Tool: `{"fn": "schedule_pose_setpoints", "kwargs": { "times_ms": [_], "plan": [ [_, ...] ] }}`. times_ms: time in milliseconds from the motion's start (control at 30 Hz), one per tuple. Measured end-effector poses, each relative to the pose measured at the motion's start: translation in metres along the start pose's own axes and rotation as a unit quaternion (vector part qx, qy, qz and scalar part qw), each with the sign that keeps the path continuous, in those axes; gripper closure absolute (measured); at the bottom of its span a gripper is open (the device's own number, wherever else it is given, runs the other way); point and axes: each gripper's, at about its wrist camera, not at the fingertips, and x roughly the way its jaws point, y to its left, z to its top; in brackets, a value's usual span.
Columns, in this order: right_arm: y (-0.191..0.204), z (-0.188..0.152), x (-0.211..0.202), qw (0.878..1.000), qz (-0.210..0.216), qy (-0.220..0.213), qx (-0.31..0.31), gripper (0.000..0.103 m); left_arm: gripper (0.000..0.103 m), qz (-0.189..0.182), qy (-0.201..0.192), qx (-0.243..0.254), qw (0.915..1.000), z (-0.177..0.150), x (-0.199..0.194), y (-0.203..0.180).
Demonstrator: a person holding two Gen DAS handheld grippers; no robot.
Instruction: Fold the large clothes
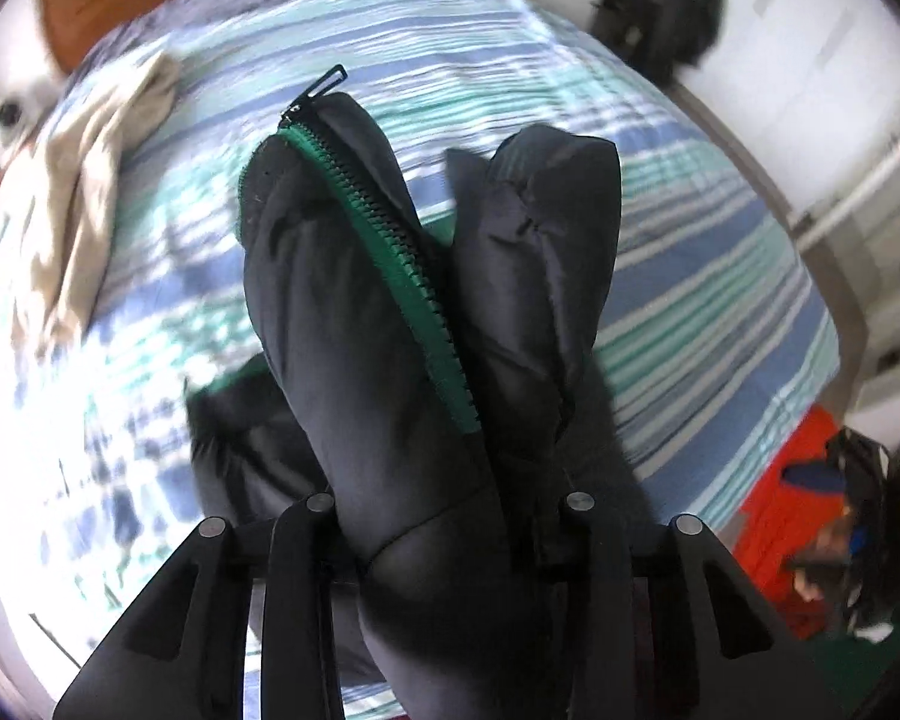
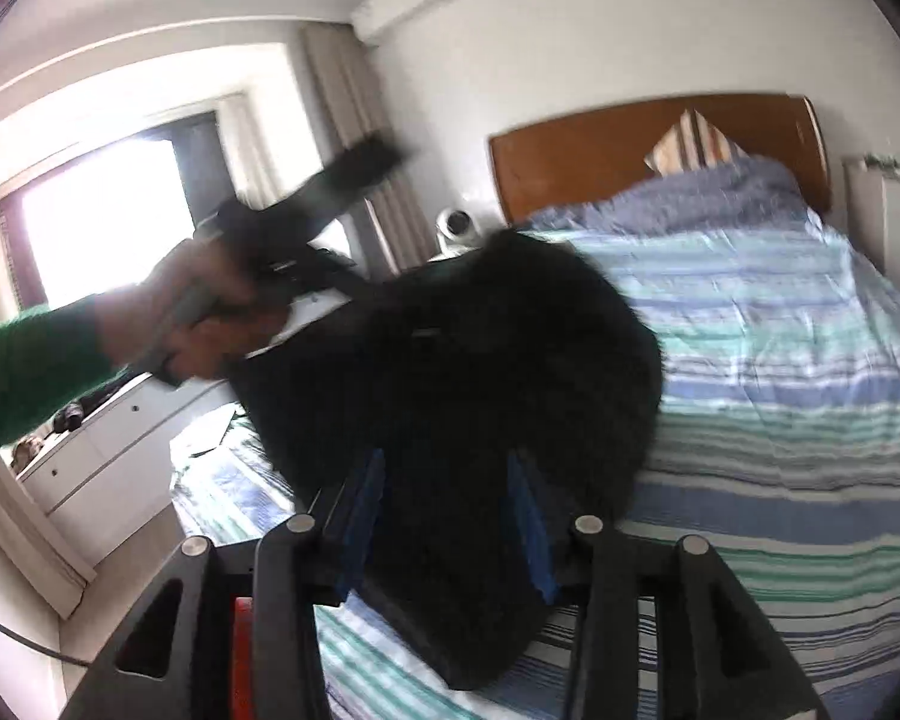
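Standing by the bed (image 2: 780,360), I see a dark padded jacket (image 1: 360,312) held up off the striped blue, white and green bedcover (image 1: 660,252) by both tools at once. The left gripper (image 1: 450,516) has its fingers pinching a thick bunch of the jacket, and the fabric rises straight out from between them. A green zipper (image 1: 390,264) runs up the raised fold, ending in a black pull tab (image 1: 321,87) at the top. More of the jacket hangs below and to the left, near the cover.

The right gripper (image 2: 444,534) also clamps the jacket: its blue-faced fingers (image 2: 366,516) sit on either side of a wide fold of the black cloth, pressed against it. From this side the jacket bulges out above the bed, blurred at its edges. A hand in a green sleeve (image 2: 24,378) holds the other tool at the left, in front of a bright window (image 2: 96,222).

A beige garment (image 1: 72,210) lies crumpled on the bedcover, well apart from the jacket. A wooden headboard (image 2: 600,144) stands behind the bed, with a small white camera (image 2: 459,228) beside it.
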Motion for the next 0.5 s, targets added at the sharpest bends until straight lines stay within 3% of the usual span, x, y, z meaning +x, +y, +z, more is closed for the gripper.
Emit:
{"fn": "schedule_pose_setpoints", "kwargs": {
  "times_ms": [100,233,333,500],
  "plan": [
    [0.01,-0.002,0.039,0.999,0.007,0.037,-0.013,0.067,0.063,-0.007,-0.006,-0.041,0.9991,-0.022,0.009,0.042],
    [0.031,-0.01,0.083,0.996,0.032,0.076,-0.026,0.068,0.058,-0.043,-0.022,-0.092,0.9946,-0.052,0.023,0.084],
    [0.03,-0.027,0.122,0.992,0.035,0.12,-0.007,0.071,0.056,-0.062,-0.027,-0.124,0.99,-0.071,0.034,0.102],
    [0.022,-0.049,0.152,0.985,0.033,0.166,0.022,0.072,0.051,-0.093,-0.032,-0.174,0.9799,-0.1,0.067,0.121]
  ]
}}
